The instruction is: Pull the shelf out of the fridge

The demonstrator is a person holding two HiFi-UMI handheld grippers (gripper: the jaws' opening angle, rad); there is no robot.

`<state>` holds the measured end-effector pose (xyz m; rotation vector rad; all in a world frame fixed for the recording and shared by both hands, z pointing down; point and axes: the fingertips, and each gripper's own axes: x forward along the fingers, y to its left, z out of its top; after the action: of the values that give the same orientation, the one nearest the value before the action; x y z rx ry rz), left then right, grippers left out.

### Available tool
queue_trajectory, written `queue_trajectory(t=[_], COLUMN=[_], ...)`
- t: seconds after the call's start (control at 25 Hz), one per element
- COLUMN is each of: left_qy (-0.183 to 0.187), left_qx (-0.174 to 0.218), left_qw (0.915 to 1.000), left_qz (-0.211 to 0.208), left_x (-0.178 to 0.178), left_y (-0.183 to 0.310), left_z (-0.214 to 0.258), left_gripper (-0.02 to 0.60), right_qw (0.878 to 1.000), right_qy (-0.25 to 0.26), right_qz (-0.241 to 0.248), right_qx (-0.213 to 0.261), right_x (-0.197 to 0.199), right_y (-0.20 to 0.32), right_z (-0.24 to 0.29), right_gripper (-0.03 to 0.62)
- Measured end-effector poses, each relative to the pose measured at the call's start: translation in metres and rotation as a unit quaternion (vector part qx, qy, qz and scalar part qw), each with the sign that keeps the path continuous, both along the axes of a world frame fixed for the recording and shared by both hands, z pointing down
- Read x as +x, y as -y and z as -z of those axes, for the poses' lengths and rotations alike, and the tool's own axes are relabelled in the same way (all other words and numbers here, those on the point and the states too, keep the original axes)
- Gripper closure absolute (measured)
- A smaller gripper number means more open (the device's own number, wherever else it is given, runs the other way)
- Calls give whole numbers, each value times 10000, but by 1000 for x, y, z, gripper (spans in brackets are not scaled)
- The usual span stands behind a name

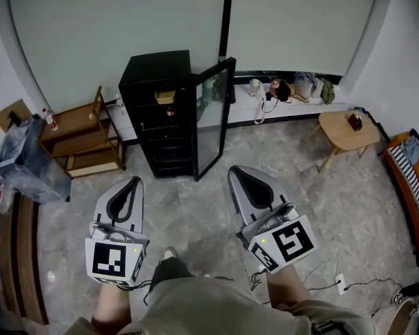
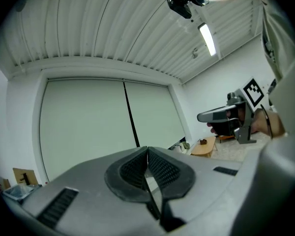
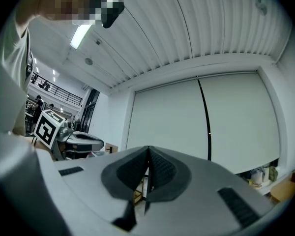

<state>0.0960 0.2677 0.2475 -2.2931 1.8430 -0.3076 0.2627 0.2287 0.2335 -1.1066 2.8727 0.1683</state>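
Shelf point(image 1: 160, 126): one of several dark tiers stacked inside the fridge point(image 1: 156, 68), ahead of both grippers and well apart from them. I cannot tell which tier is meant.
Left gripper point(image 1: 134, 181): jaws pressed together with nothing between them, held level, tip aimed at the fridge front.
Right gripper point(image 1: 236, 172): jaws also together and empty, beside the left one, tip aimed just past the foot of the door point(image 1: 214, 117).
Floor point(image 1: 195, 208): pale stone tiles between the tips and the fridge.
Door: glass, swung open, standing ahead of the right gripper and a little to its left. The opening faces the left gripper's side.
Fridge: small black cabinet ahead of the left gripper. A yellowish thing point(image 1: 165, 96) sits on an upper tier, too small to name.
Off to the sides: wooden rack point(image 1: 80, 138) left of the left gripper, small table point(image 1: 342, 130) far right of the right gripper.
Handling, as a judgement: likely a thin, stiff, light panel on side rails. It may stick, then slip free suddenly, and if it is glass it would chip or crack on a knock. Anything resting on it could slide.
Where to hold, as a judgement: the front edge, one gripper toward each end, once the jaws are opened. Pull level and straight, keeping the right gripper off the door.
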Motion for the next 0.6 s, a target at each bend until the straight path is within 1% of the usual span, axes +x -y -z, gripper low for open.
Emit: queue_trajectory(t=[0.12, 0.28, 0.44, 0.6], left_qy=[69, -6, 7, 63], left_qx=[69, 155, 160, 161], left_qw=[10000, 9999, 9998, 9997], left_qz=[19, 20, -93, -165], left_x=[0, -7, -12, -23], left_y=[4, 15, 32, 54], left_z=[2, 1, -8, -12], left_gripper=[574, 574, 574, 574], right_qw=[10000, 10000, 9995, 9991], right_qy=[-11, 67, 6, -8], right_qz=[-19, -49, -327, -420], right_qx=[21, -36, -12, 50], right_x=[4, 3, 1, -7], right_y=[7, 16, 32, 52], right_z=[-4, -10, -20, -22], right_gripper=[600, 600, 600, 600])
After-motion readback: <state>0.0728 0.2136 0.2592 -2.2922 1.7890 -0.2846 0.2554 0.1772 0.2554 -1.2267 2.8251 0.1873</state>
